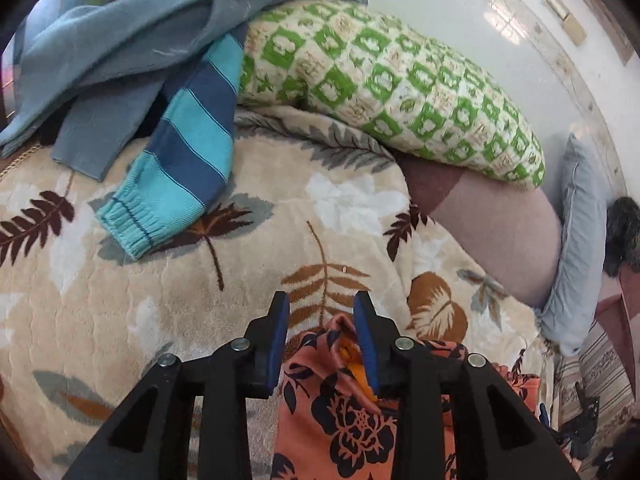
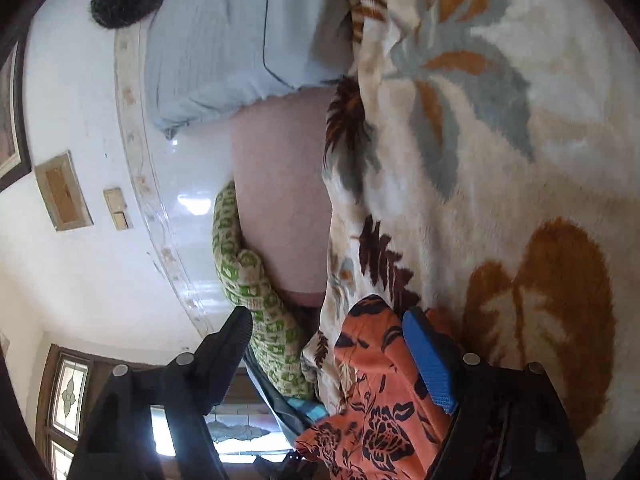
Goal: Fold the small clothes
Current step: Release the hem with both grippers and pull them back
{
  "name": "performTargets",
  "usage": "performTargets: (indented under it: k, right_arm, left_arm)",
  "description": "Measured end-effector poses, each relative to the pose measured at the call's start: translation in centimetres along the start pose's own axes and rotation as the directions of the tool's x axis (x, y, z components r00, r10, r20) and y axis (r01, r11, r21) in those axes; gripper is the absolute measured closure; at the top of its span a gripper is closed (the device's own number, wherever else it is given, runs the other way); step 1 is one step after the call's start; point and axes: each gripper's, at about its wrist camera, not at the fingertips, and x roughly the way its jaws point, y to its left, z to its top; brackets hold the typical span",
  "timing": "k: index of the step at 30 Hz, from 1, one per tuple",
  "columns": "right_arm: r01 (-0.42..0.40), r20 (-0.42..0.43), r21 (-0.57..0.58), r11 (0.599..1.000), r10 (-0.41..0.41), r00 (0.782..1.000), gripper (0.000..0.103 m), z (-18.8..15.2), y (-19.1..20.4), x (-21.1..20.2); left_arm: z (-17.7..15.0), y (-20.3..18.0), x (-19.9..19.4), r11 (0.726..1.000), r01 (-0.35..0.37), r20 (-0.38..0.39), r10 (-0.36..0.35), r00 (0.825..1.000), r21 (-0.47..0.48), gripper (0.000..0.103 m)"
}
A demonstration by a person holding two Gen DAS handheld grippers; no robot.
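Left wrist view: the orange floral garment (image 1: 344, 412) is seen lying on the leaf-print blanket (image 1: 120, 280), directly under the left gripper (image 1: 322, 312), whose part-open jaws straddle a raised fold without pinching it. From the right wrist view, the same cloth is found between the widely spread jaws of the right gripper (image 2: 328, 320), resting against its blue pad, so both tools are judged equally near.

Glossy white wall (image 1: 460, 12), stained-glass window (image 2: 70, 396), leaf-patterned blanket (image 1: 160, 280) over bed
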Motion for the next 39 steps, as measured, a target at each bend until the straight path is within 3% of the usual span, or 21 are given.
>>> performTargets:
  k: [2,3,4,7,9,12,14,18,21,23,24,26,27,30,32,36,39]
  right_arm:
    - [0.05,-0.052,-0.136,0.99,-0.057,0.997,0.023,-1.2,2.6,0.7]
    - [0.083,-0.081,-0.207,0.975,-0.101,0.992,0.023,-2.3,4.0,1.5]
    - [0.125,-0.101,-0.292,0.948,-0.161,0.982,0.023,-3.6,5.5,2.3]
    - [0.255,-0.066,-0.475,0.842,-0.323,0.944,0.023,-6.7,8.5,4.0]
    - [0.342,0.022,-0.528,0.778,-0.39,0.921,0.023,-7.2,9.1,4.1]
    - [0.458,0.125,-0.615,0.642,-0.495,0.86,0.023,-6.5,8.8,5.0]
    - [0.48,0.115,-0.632,0.609,-0.539,0.834,0.023,-5.4,8.0,6.3]
    - [0.483,0.093,-0.667,0.568,-0.58,0.81,0.023,-4.7,7.3,9.2]
    - [0.483,0.088,-0.739,0.47,-0.644,0.76,0.024,-5.6,7.3,12.6]
    - [0.509,0.133,-0.776,0.371,-0.693,0.708,0.042,-6.4,6.6,14.5]
    - [0.528,0.147,-0.786,0.32,-0.734,0.663,0.074,-6.6,5.8,15.3]
    - [0.553,0.193,-0.782,0.288,-0.732,0.653,0.085,-6.6,6.0,15.0]
    - [0.584,0.229,-0.767,0.267,-0.736,0.637,0.097,-6.4,6.4,14.5]
    - [0.643,0.334,-0.716,0.272,-0.675,0.658,0.097,-5.4,8.3,11.8]
    - [0.673,0.36,-0.669,0.315,-0.655,0.664,0.096,-4.2,8.2,10.5]
    - [0.671,0.185,-0.543,0.505,-0.707,0.682,0.092,-1.3,4.3,9.9]
    - [0.606,0.122,-0.416,0.678,-0.619,0.776,0.088,-0.2,4.7,7.4]
  left_arm:
    - [-1.5,-0.9,-3.1,1.0,-0.029,0.089,0.029,0.996,-0.004,0.055]
    - [-2.5,-1.3,-4.3,0.997,-0.071,0.121,0.072,0.99,-0.01,0.042]
    - [-3.7,-1.8,-5.5,0.993,-0.115,0.142,0.117,0.983,-0.018,0.036]
    - [-6.3,-3.3,-6.9,0.981,-0.192,0.125,0.19,0.974,0.001,0.036]
    - [-7.3,-3.8,-6.7,0.971,-0.239,0.105,0.235,0.966,0.024,0.036]
    - [-8.6,-3.0,-5.9,0.937,-0.348,0.121,0.342,0.932,0.031,0.036]
    - [-8.8,-2.1,-4.5,0.932,-0.36,0.075,0.357,0.931,0.031,0.036]
    - [-8.8,-0.3,-2.8,0.921,-0.39,0.019,0.39,0.92,-0.006,0.036]
    - [-8.4,-0.1,-2.1,0.916,-0.401,0.011,0.402,0.916,-0.005,0.036]
    - [-8.1,-0.3,-1.8,0.91,-0.414,0.021,0.414,0.91,0.0,0.036]
    - [-7.9,-0.4,-1.7,0.907,-0.422,0.026,0.422,0.906,0.003,0.036]
    - [-7.7,-0.5,-1.6,0.9,-0.435,0.029,0.435,0.9,0.008,0.036]
    - [-7.7,-0.5,-1.6,0.9,-0.436,0.031,0.436,0.899,0.006,0.036]
    - [-7.7,-0.4,-1.7,0.9,-0.436,0.031,0.436,0.899,-0.008,0.036]
    - [-7.8,-0.4,-1.8,0.899,-0.438,0.03,0.439,0.898,-0.008,0.036]
    - [-8.1,-0.5,-1.9,0.891,-0.455,0.036,0.454,0.89,0.008,0.036]
    - [-8.0,-0.4,-2.3,0.896,-0.443,0.037,0.443,0.896,-0.007,0.036]
